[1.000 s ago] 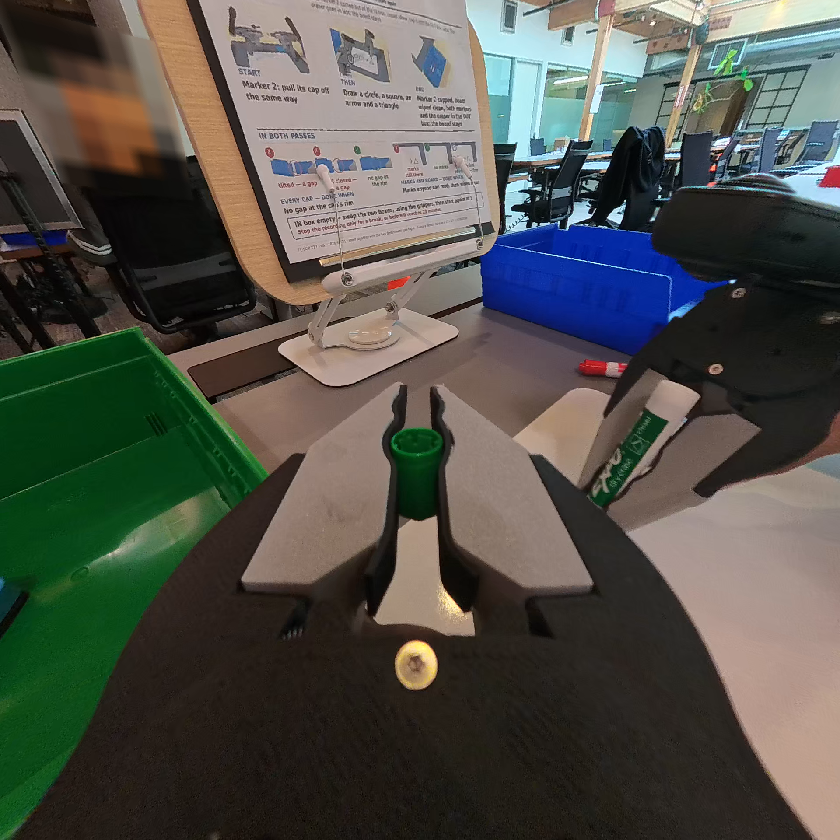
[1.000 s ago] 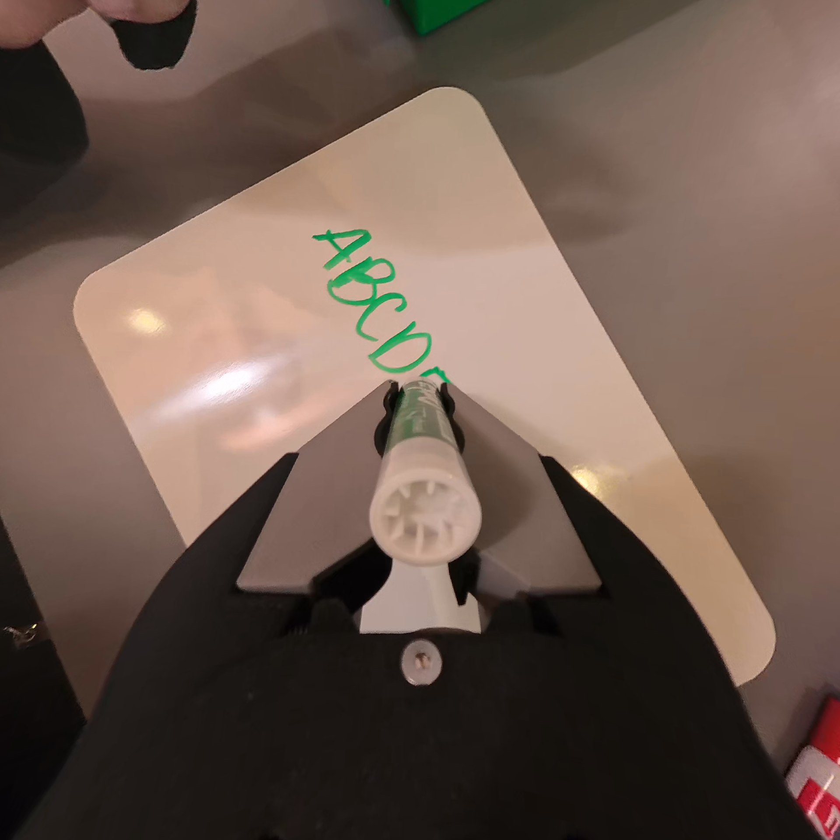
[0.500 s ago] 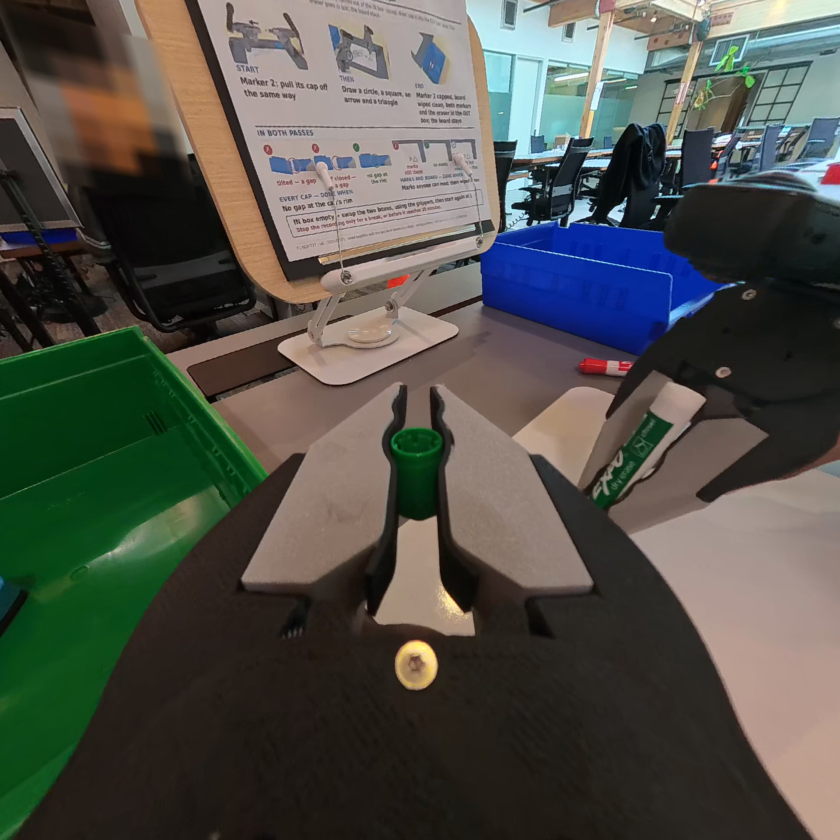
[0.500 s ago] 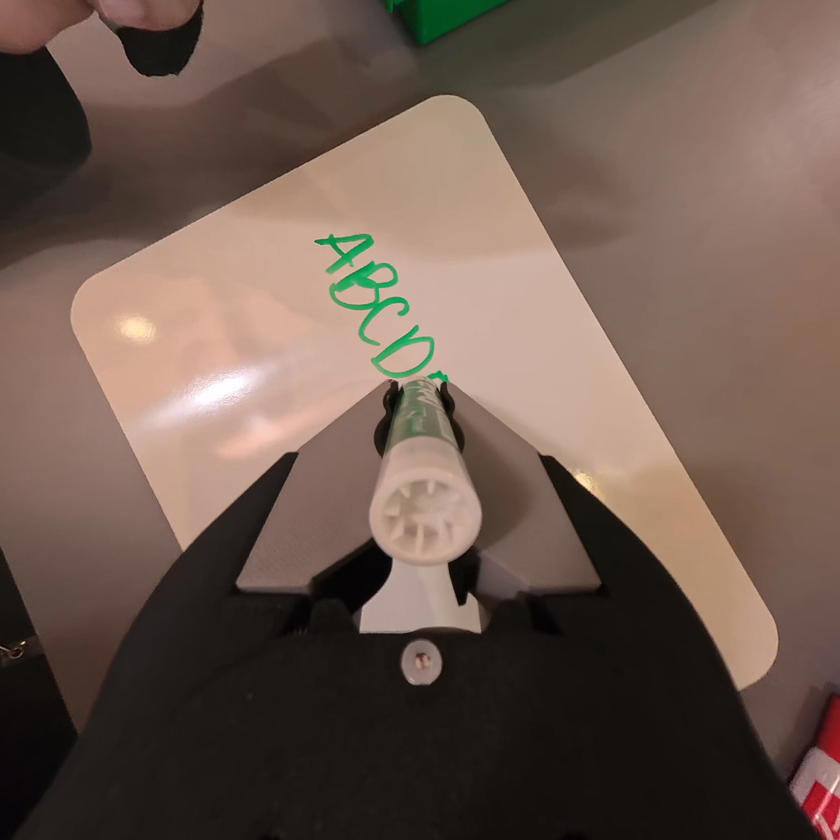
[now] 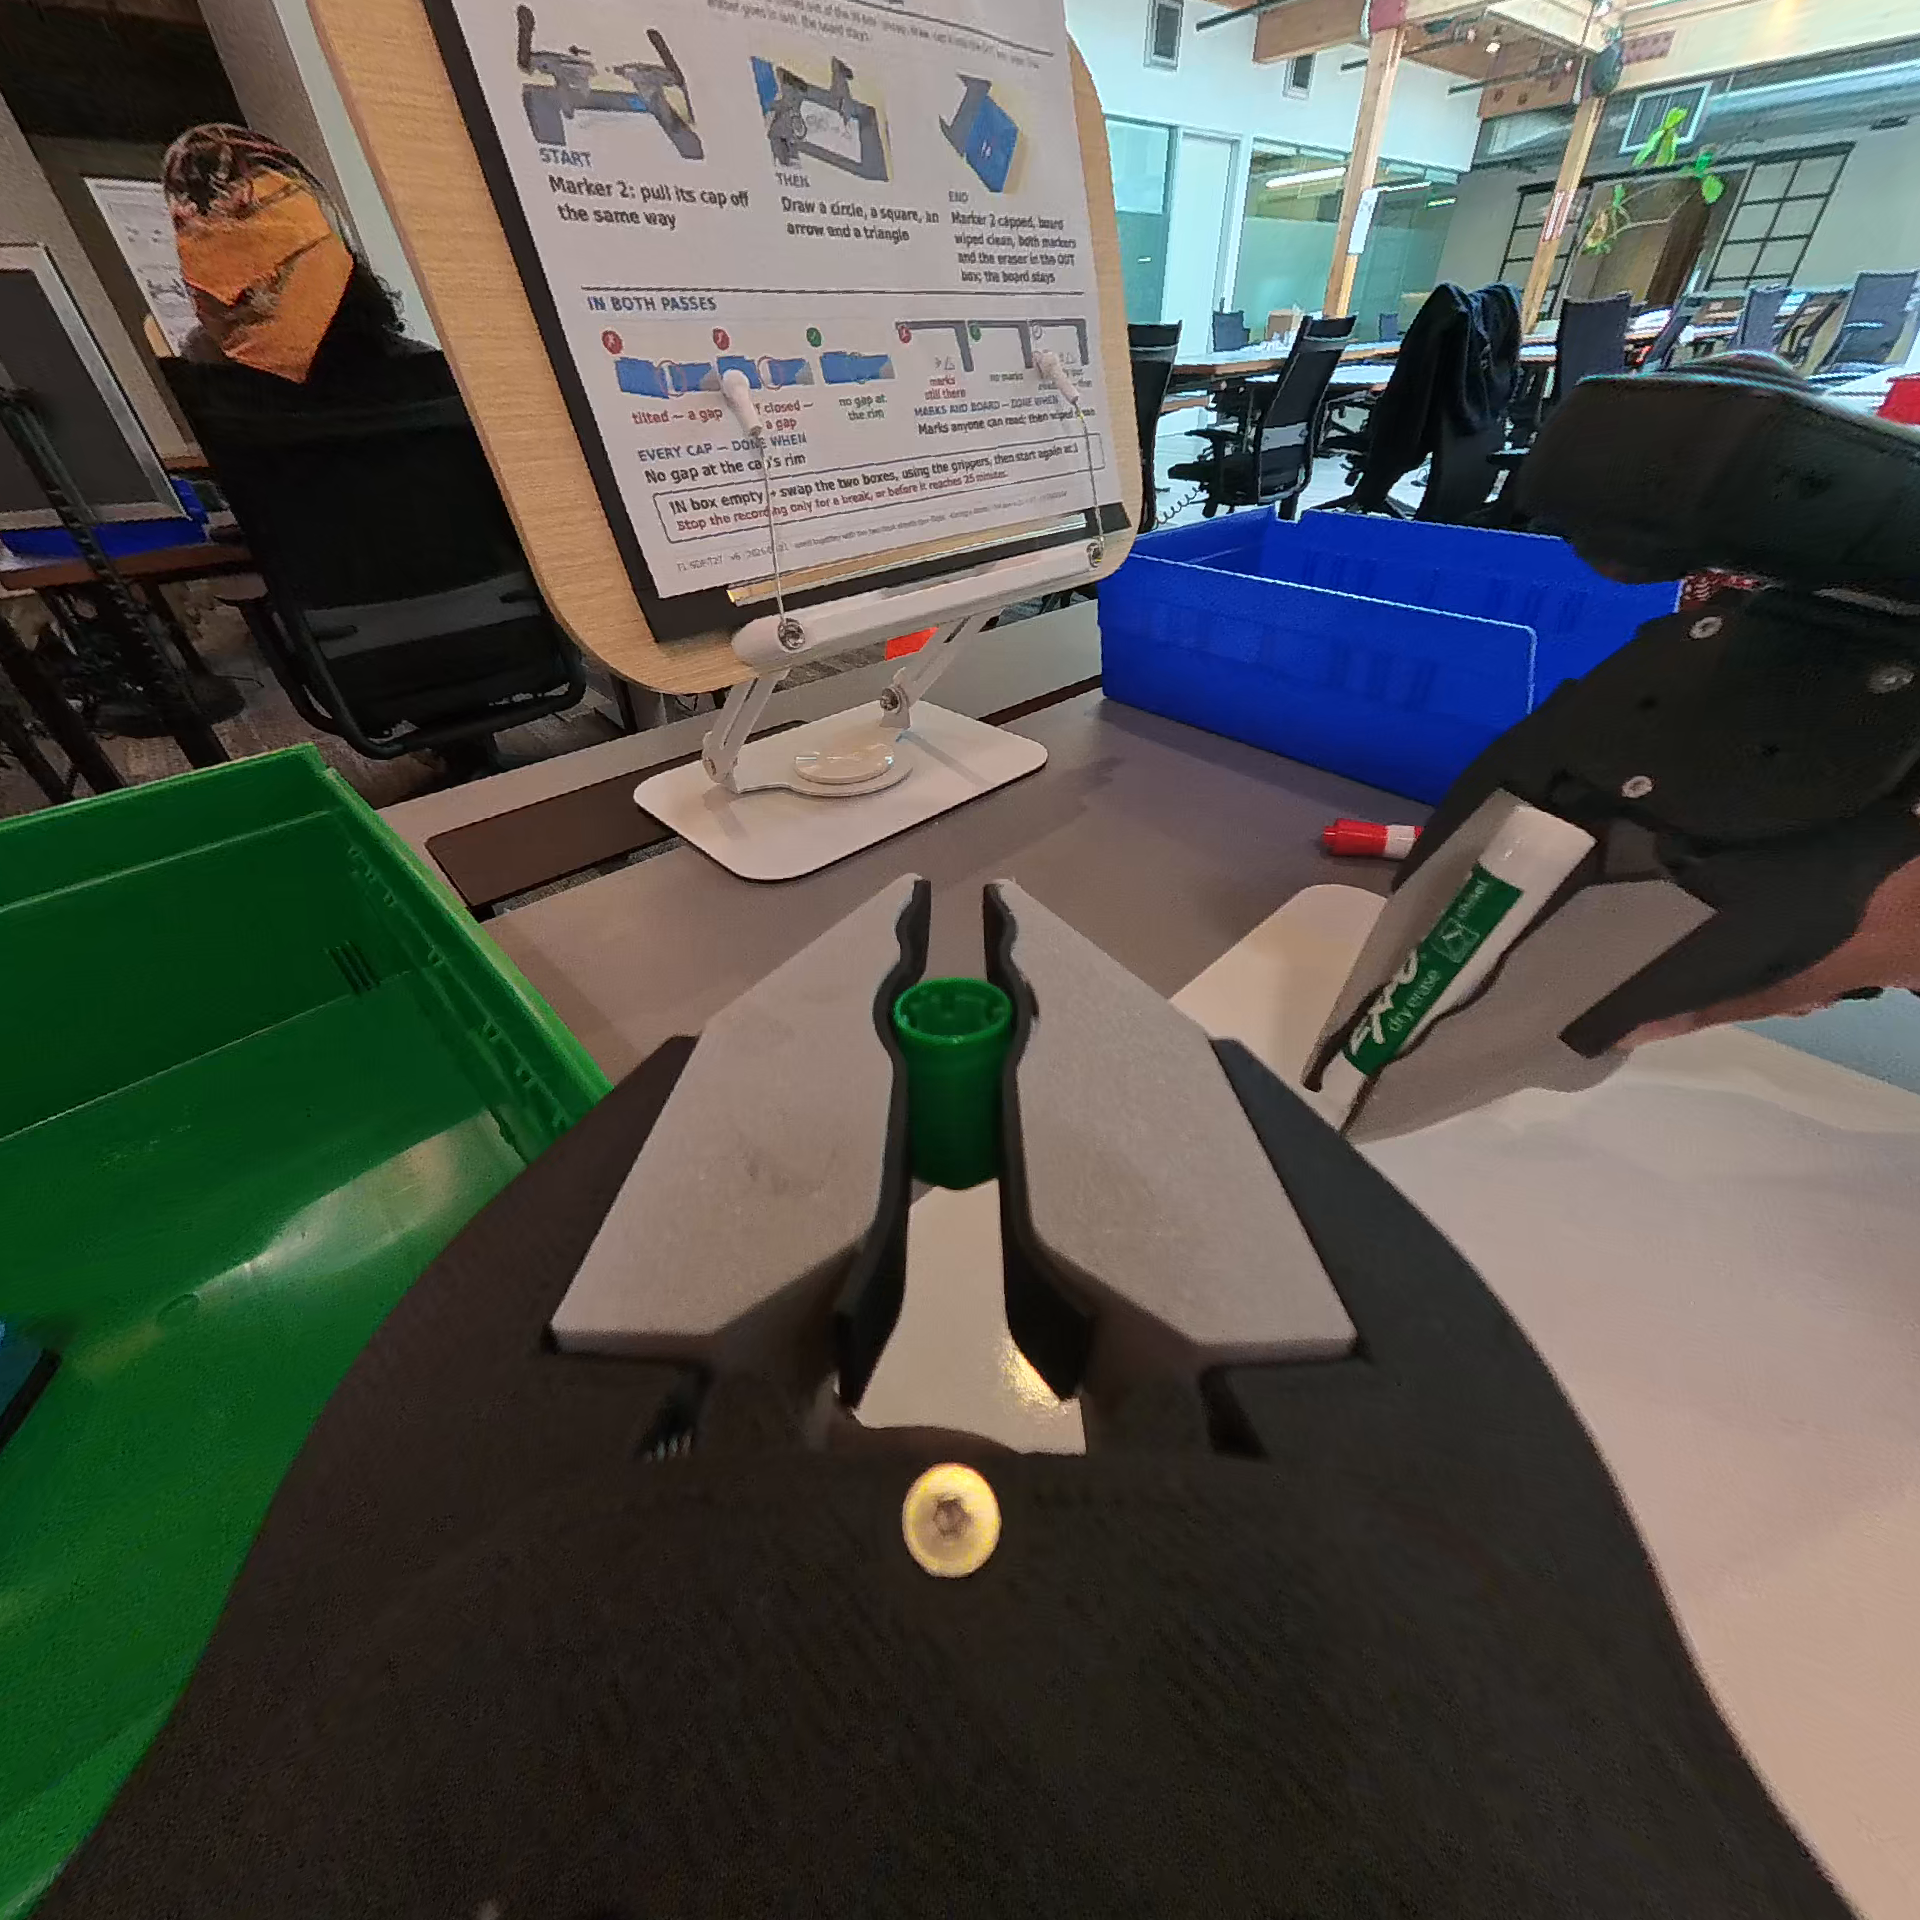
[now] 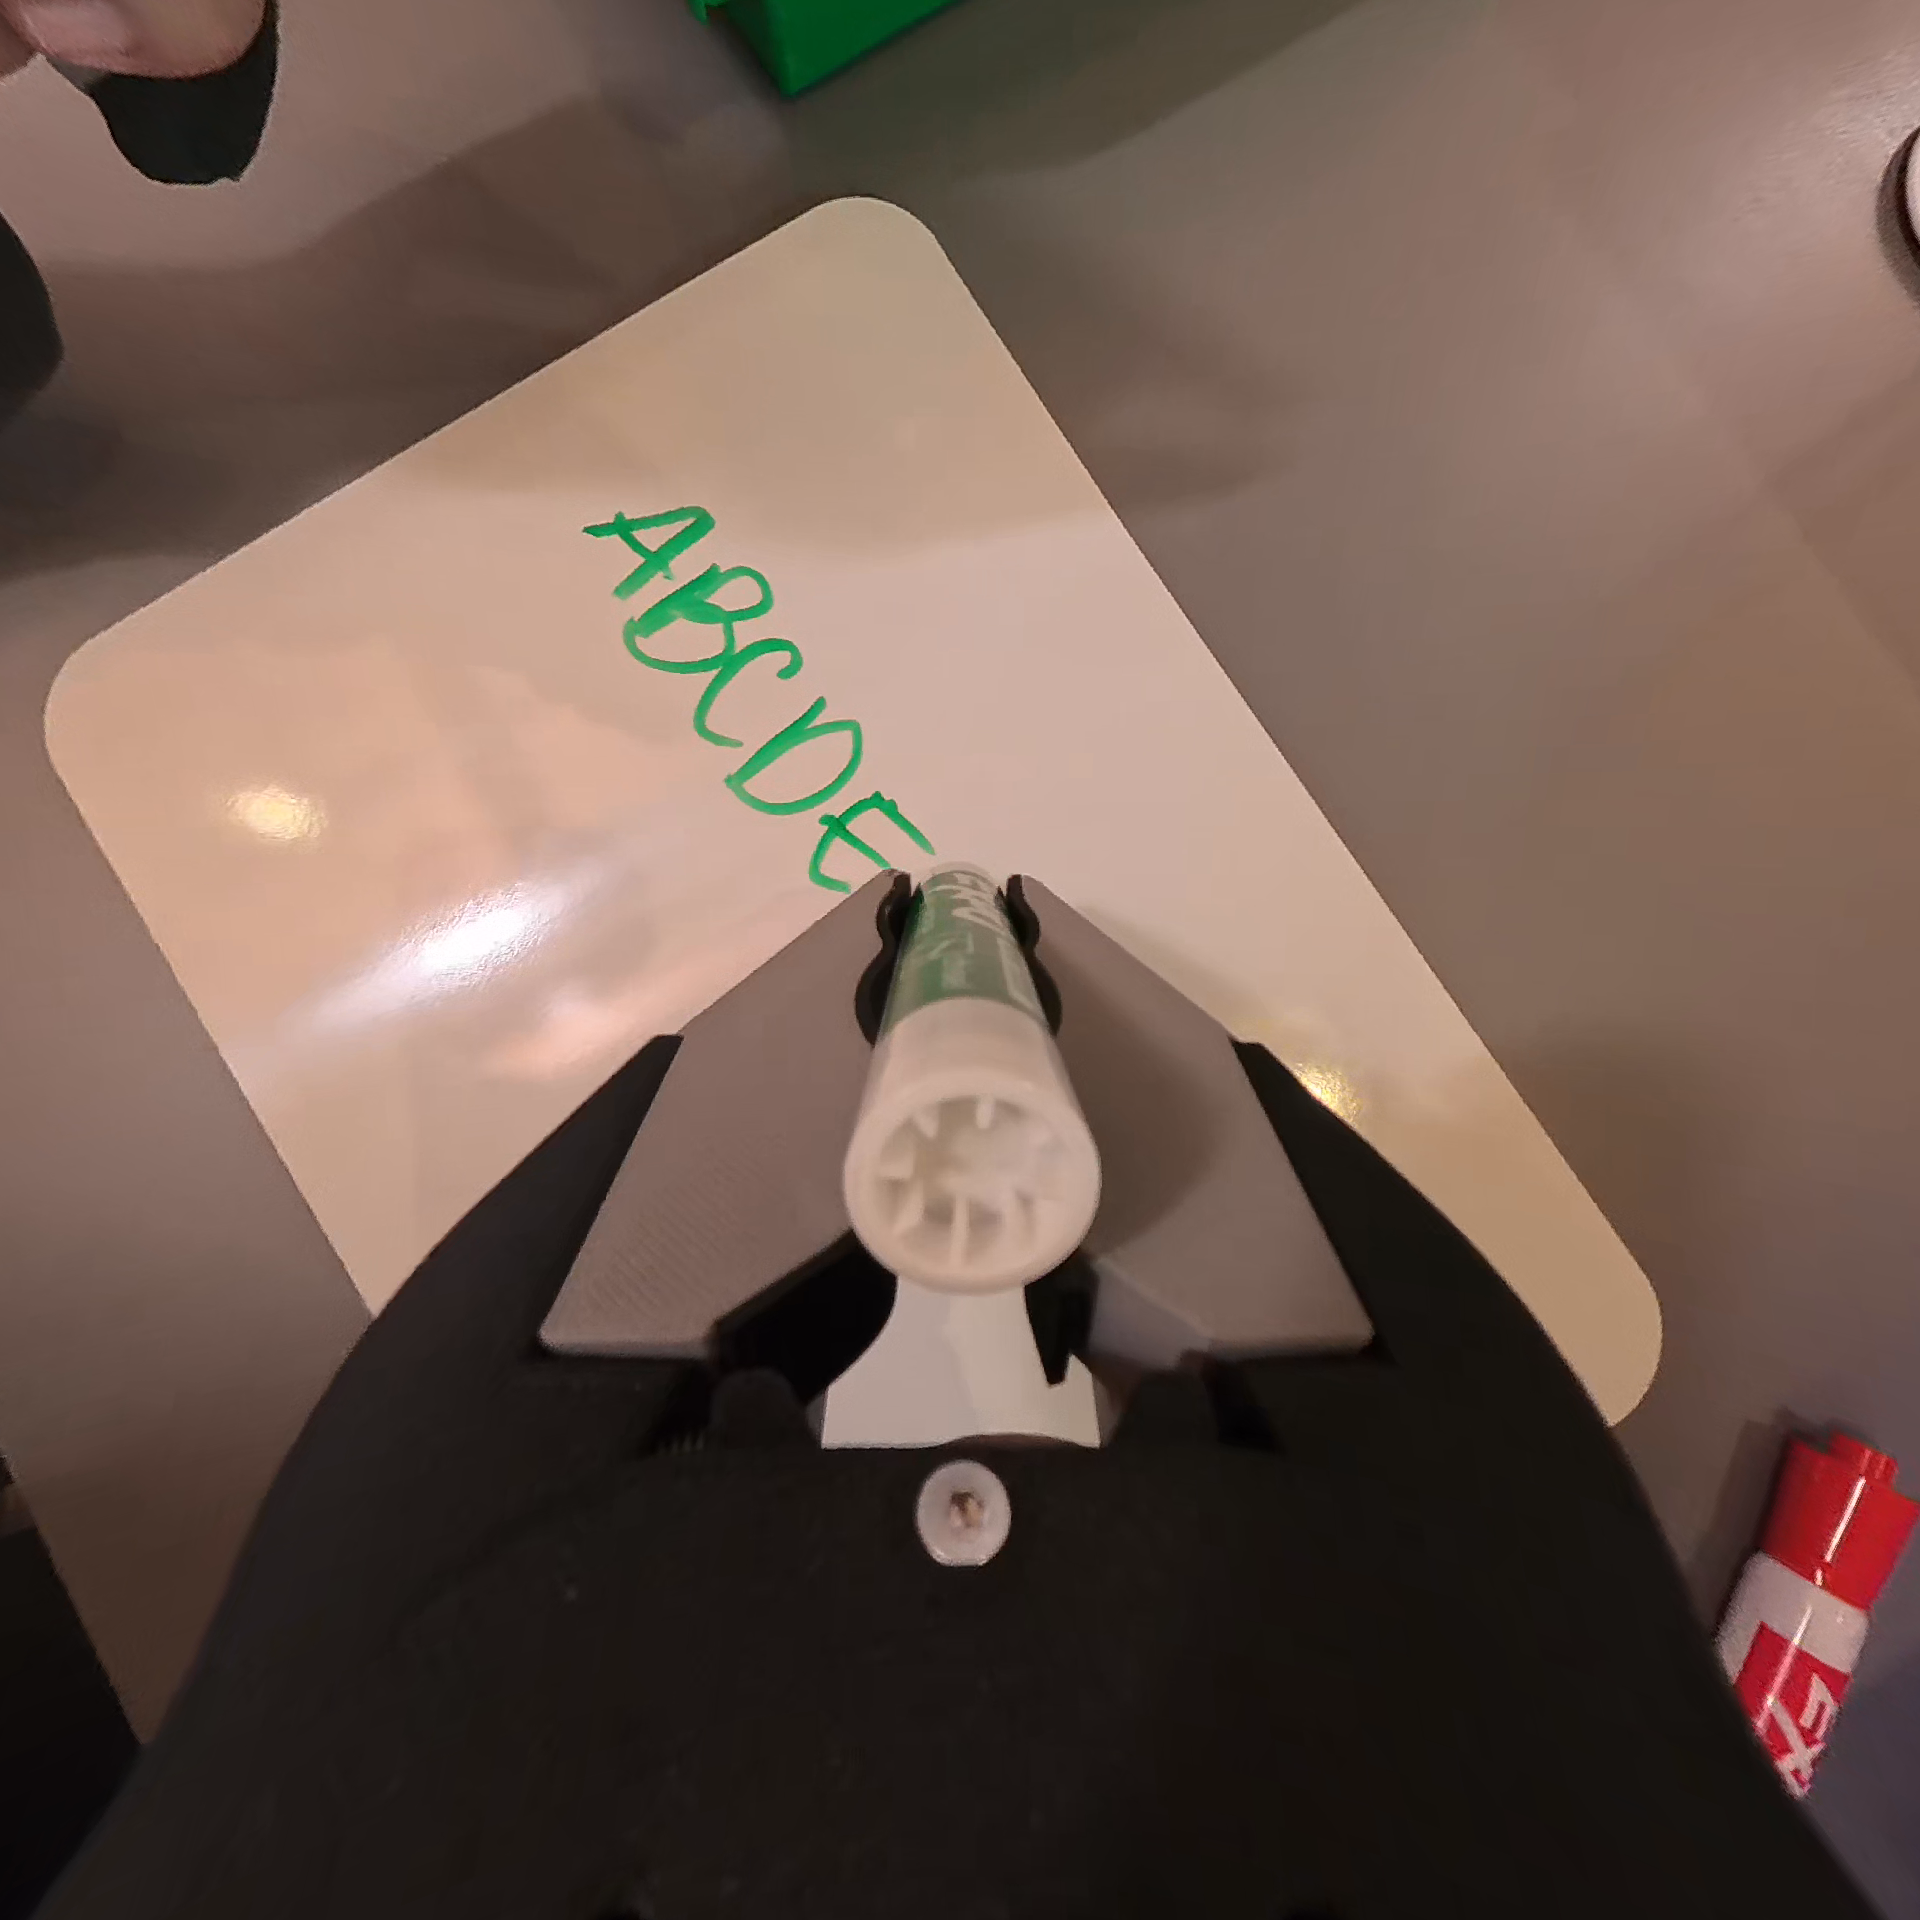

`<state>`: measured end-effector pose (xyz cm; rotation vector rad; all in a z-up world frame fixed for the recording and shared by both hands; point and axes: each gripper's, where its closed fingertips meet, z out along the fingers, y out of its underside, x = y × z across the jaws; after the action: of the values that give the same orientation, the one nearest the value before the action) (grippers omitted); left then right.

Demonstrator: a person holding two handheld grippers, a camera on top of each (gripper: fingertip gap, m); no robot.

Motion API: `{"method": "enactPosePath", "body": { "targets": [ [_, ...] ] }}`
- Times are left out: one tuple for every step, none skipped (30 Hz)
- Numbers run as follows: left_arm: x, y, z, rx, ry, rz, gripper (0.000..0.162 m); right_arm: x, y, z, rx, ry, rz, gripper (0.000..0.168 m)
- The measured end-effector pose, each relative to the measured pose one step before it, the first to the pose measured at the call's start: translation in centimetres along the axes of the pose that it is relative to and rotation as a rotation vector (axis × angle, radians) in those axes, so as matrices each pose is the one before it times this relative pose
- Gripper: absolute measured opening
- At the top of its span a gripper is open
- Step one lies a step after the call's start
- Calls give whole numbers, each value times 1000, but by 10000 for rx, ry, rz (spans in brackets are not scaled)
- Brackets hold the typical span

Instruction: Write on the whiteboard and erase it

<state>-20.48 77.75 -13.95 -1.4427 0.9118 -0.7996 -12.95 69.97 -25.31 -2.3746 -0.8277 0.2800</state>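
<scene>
A white whiteboard [image 6: 1195, 665] lies flat on the grey table, with a row of green handwriting [image 6: 727, 686] running across it. My right gripper [image 6: 956, 883] is shut on a green marker [image 6: 961, 1039], tip down at the end of the writing; the tip is hidden by the fingers. In the left wrist view the marker [image 5: 1444, 966] and right gripper [image 5: 1340, 1081] stand over the board [image 5: 1662, 1299]. My left gripper [image 5: 956, 904] is shut on the green marker cap [image 5: 951, 1081], held above the board's left edge.
A green bin [image 5: 208, 1143] stands at the left and a blue bin [image 5: 1351, 644] at the back right. A red marker [image 6: 1808, 1600] lies beside the board and also shows in the left wrist view [image 5: 1366, 837]. An instruction sheet on a stand [image 5: 790, 312] is behind. A person sits beyond the table. Across from one pair of fingers to the other is roughly 15 cm.
My right gripper has moved along the board with the marker, and one more green letter stands at the end of the row. The left gripper has stayed still.
</scene>
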Motion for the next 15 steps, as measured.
{"method": "enactPosePath", "body": {
  "targets": [
    [-4,3,-2,-2,-3,-1,9,98,90,104,-63,48,-18,16],
    [2,15,-2,-3,3,4,9,128,145,129,-76,44,-7,16],
    [22,8,8,-7,6,8,9,67,72,101,-13,1,2,16],
    [4,22,12,-10,1,10,9,-39,59,-17,-3,-71,55,16],
    [15,10,12,-8,6,4,9,-126,89,-71,-24,-92,20,16],
    [19,-1,9,0,11,1,9,-228,122,-89,-41,-117,-5,16],
    [16,-14,-8,3,3,8,9,-322,165,-102,-50,-138,-20,16],
    [16,-28,-11,6,-2,10,9,-383,199,-132,-58,-133,-21,16],
    [2,-20,-9,8,-1,1,9,-366,224,-141,-64,-96,-32,16],
    [-23,-7,-4,6,-2,-11,9,-321,215,-131,-60,-47,-53,16],
    [-21,-5,-14,6,-1,-16,9,-354,199,-117,-61,-65,-55,16],
    [-9,-3,2,3,4,-12,9,-352,146,-81,-58,-72,-60,15],
    [2,11,9,-1,-1,1,9,-164,63,-42,-40,29,-71,15],
    [10,9,8,-8,-1,11,9,29,-3,-23,-20,104,-60,15],
    [32,19,13,-8,5,10,9,245,-84,-24,23,172,-21,16]
  ]
}}
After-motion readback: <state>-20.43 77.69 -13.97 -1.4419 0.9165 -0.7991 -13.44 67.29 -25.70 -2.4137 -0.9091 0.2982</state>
